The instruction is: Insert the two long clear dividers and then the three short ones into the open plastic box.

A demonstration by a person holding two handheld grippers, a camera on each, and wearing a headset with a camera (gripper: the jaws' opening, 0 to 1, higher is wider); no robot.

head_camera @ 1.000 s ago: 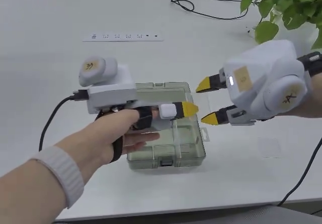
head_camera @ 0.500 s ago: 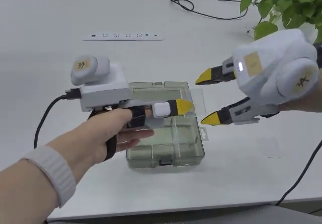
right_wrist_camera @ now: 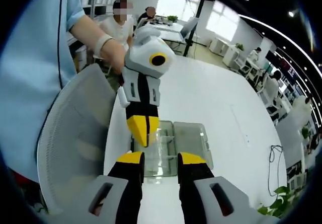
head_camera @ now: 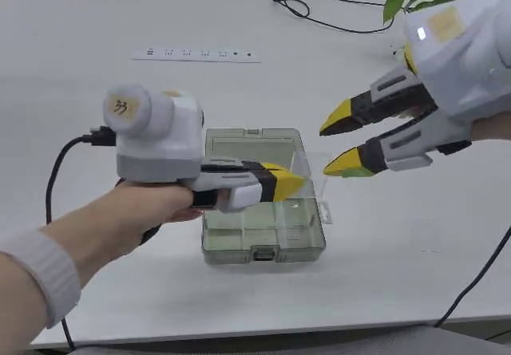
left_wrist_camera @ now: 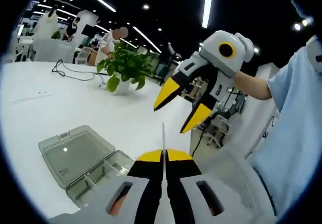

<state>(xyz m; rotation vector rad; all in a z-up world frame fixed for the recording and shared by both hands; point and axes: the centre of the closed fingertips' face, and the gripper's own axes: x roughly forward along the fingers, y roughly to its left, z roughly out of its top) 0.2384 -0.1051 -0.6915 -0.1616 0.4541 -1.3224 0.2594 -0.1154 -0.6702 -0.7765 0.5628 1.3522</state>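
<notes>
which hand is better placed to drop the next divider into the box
Left, likely. The left hand-held gripper is shut on a clear divider, above the open plastic box in the head view. The right hand-held gripper hovers beside it with jaws apart.

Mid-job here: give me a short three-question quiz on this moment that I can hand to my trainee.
1. True or false: the left hand-held gripper is shut on a thin clear plastic divider.
2. The right hand-held gripper is: A) open; B) shut on the divider; C) shut on a cable.
3. Fill in: the translucent grey-green plastic box sits on the table with its lid ____.
Key: 1 true; 2 A; 3 open.
</notes>
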